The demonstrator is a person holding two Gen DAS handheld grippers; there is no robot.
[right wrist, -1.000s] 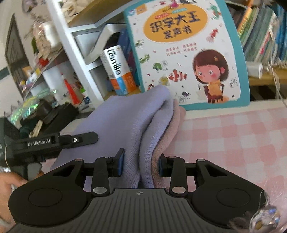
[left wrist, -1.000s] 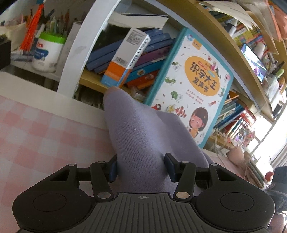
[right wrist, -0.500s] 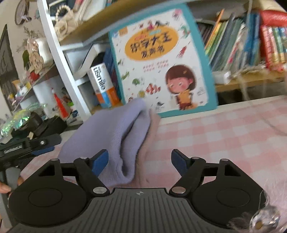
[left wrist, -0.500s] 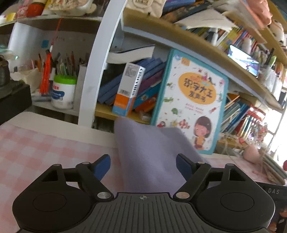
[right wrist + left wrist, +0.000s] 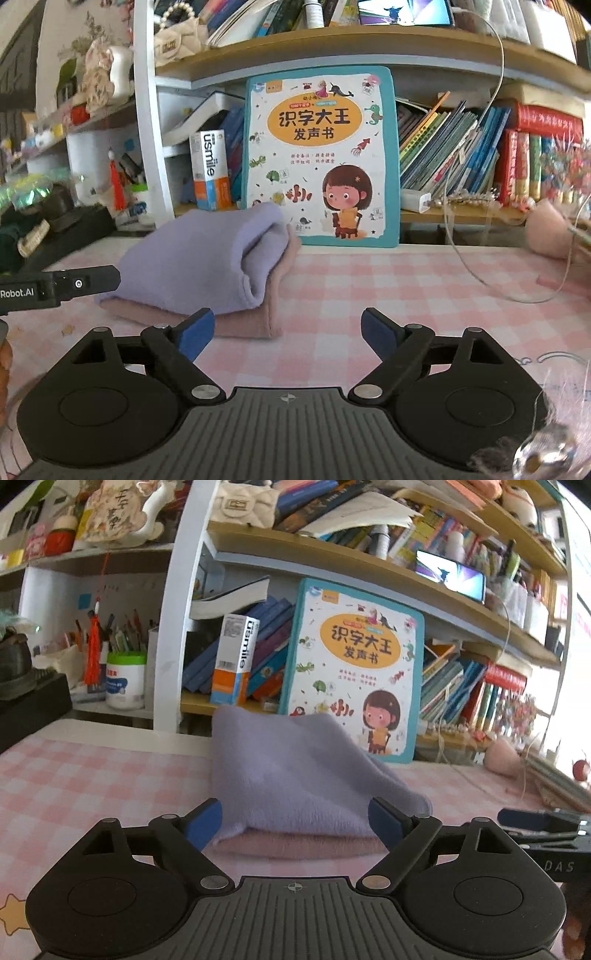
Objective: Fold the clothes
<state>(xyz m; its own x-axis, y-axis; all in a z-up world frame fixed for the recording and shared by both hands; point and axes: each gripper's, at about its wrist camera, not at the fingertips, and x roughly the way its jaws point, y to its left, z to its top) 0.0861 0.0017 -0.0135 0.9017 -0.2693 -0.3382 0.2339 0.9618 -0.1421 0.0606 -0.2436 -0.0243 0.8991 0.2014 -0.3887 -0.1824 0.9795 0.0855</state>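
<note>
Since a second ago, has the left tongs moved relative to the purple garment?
Yes. The left tongs has backed away from the purple garment and its jaws are opening, nothing pinched; more of the pink checked cloth now shows.

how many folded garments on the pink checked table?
2, stacked: a folded lilac knit garment on top of a folded dusty-pink knit garment, before the teal picture book. More between them could be hidden.

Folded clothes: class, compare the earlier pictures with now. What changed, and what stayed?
Both grippers, left and right, let go of the lilac garment and drew back, jaws opening. The garment stays folded on the pink one; the book is unmoved.
</note>
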